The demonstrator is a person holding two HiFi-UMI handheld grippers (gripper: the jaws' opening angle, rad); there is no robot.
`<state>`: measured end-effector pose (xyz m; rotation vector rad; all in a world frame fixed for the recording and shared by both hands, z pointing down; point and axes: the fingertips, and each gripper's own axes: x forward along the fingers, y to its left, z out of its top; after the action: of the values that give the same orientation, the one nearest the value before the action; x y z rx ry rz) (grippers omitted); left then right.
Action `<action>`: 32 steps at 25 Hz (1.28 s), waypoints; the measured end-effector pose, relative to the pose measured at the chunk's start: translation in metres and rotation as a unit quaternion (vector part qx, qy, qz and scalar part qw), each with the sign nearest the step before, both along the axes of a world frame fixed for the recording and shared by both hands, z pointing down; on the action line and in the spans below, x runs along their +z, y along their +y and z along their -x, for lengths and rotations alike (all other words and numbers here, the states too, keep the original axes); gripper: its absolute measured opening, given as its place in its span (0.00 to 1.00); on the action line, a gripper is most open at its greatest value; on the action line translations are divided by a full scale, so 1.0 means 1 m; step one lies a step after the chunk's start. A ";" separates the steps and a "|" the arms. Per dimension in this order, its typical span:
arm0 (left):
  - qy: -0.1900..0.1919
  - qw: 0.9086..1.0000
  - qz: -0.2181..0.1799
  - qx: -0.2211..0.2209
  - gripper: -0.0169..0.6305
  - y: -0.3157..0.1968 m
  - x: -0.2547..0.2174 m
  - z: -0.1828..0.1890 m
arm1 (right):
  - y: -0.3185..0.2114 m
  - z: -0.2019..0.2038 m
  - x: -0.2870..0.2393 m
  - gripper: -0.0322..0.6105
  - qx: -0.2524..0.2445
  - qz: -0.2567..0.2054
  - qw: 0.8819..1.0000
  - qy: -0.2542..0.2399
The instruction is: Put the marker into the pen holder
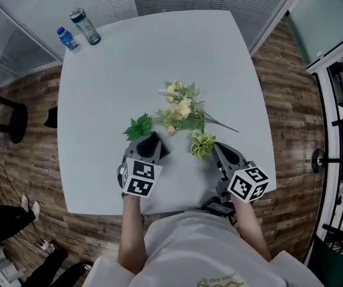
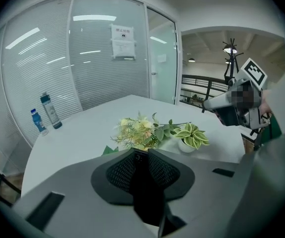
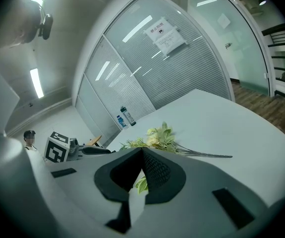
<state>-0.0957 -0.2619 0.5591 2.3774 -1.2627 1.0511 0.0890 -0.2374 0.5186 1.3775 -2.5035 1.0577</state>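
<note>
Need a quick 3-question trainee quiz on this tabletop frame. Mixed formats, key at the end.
1. True or false: a pen holder stands on the table.
2. In the head view, the two bottles stand: A) at the table's near edge, B) at its far left corner, C) on the floor.
3. Which tongs are nearer the potted plant?

Key: 1 false, no pen holder shows in any view. 2 B. 3 the right tongs.
</note>
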 end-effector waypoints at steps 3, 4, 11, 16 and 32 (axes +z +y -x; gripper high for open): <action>-0.007 1.000 -0.005 -0.003 0.15 -0.001 -0.001 0.001 | 0.002 -0.003 -0.001 0.08 0.002 -0.001 1.000 0.000; -0.009 1.000 -0.008 -0.006 0.18 -0.001 -0.001 0.003 | 0.002 -0.004 -0.001 0.07 0.003 -0.001 1.000 0.000; -0.002 1.000 -0.013 -0.018 0.24 -0.006 -0.003 0.013 | 0.006 -0.007 -0.002 0.08 0.009 -0.002 1.000 -0.002; 0.014 0.999 -0.038 -0.030 0.25 -0.011 -0.015 0.019 | 0.007 -0.003 -0.008 0.07 0.008 -0.008 1.000 -0.003; 0.172 0.978 -0.091 -0.073 0.11 0.033 -0.085 0.028 | 0.027 0.025 -0.066 0.07 -0.016 -0.105 0.993 0.055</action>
<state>-0.1238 -0.2288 0.4738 2.4145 -1.4224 0.4706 0.0637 -0.2105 0.4524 1.3973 -2.6066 0.7077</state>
